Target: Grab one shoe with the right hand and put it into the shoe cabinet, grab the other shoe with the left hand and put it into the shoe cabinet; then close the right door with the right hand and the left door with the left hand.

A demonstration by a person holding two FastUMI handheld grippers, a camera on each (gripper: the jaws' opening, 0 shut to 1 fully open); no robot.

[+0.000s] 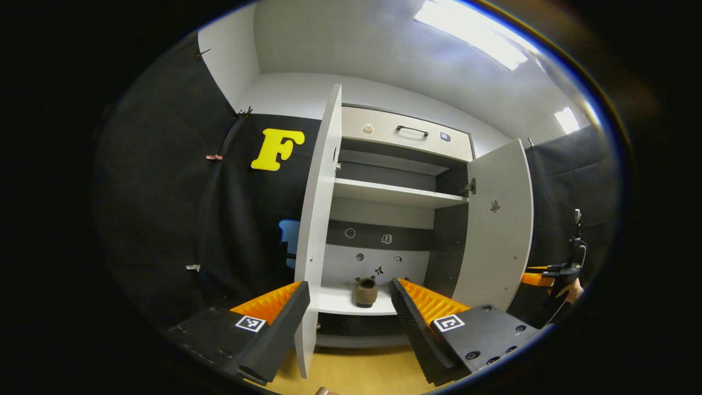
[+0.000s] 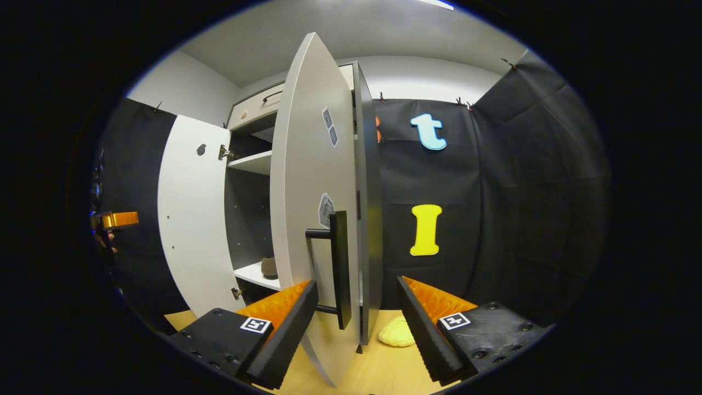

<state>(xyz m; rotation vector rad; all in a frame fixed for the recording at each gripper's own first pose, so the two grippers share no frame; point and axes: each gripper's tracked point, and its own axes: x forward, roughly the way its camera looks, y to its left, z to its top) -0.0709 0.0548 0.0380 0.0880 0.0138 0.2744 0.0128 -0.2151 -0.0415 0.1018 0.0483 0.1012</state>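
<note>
The white shoe cabinet (image 1: pixel 403 130) stands with both doors swung open. A brown shoe (image 1: pixel 364 292) sits on its lowest shelf (image 1: pixel 334 302); from the right gripper view the same shoe (image 2: pixel 269 267) shows past the door edge. My left gripper (image 1: pixel 348 288) is open and empty, facing the left door's (image 1: pixel 318 219) edge from a short way back. My right gripper (image 2: pixel 357 283) is open, with the right door (image 2: pixel 299 181) edge-on and its black handle (image 2: pixel 340 269) between the fingers. I cannot tell whether a finger touches the handle.
A pale yellow soft thing (image 2: pixel 397 333) lies on the wooden floor (image 2: pixel 384 367) beside the cabinet's right side. The right door (image 1: pixel 496 219) stands wide. The right gripper (image 1: pixel 554 277) shows beyond it, and the left gripper (image 2: pixel 118 219) beyond the left door (image 2: pixel 192 219).
</note>
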